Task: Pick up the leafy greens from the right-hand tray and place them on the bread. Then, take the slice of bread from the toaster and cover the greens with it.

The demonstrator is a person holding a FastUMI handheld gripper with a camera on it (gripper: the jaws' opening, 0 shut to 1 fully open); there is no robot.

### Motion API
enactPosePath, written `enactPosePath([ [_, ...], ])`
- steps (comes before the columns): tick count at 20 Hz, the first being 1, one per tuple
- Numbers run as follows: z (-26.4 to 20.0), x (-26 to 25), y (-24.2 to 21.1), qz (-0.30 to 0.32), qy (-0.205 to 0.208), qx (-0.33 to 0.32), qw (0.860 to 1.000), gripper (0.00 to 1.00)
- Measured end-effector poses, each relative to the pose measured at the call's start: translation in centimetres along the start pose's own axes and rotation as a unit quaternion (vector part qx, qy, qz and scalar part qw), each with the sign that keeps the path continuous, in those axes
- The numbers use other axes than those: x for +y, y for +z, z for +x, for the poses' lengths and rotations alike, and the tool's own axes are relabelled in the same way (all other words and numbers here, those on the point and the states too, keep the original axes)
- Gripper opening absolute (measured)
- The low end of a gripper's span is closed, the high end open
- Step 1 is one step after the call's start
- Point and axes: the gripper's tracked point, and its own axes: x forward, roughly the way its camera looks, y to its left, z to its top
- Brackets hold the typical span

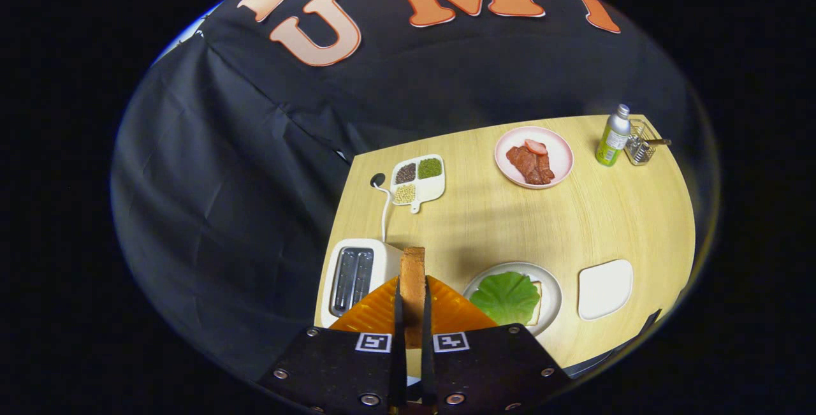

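The jaws (pixel 413 313) grip a bread slice (pixel 413 281) edge-on above the worktop (pixel 574 224); toaster (pixel 354 275) at 10 o'clock, greens (pixel 505 297) on bread at 2 o'clock.

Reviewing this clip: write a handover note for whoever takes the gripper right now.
Gripper: shut on the slice of bread, held edge-up between the fingers, above the table.
Toaster: just beyond the fingers, off to one side, slots look empty.
Leafy greens: already lying on the bread on the round plate.
White tray beside that plate: nothing on it.
Done: greens placed, slice pulled from toaster.
Left: carry the slice over the plate, lay it flat on the greens, release.
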Motion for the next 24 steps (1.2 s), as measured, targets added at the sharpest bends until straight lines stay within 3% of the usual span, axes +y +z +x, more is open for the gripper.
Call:
enactPosePath([
  [8,3.4,-6.7,-4.9,0.026,0.012,0.030,0.999,0.09],
  [15,7.3,-9.6,-8.5,0.043,0.056,0.061,0.996,0.09],
  [24,9.9,-15.8,-9.8,0.051,0.046,0.067,0.995,0.09],
])
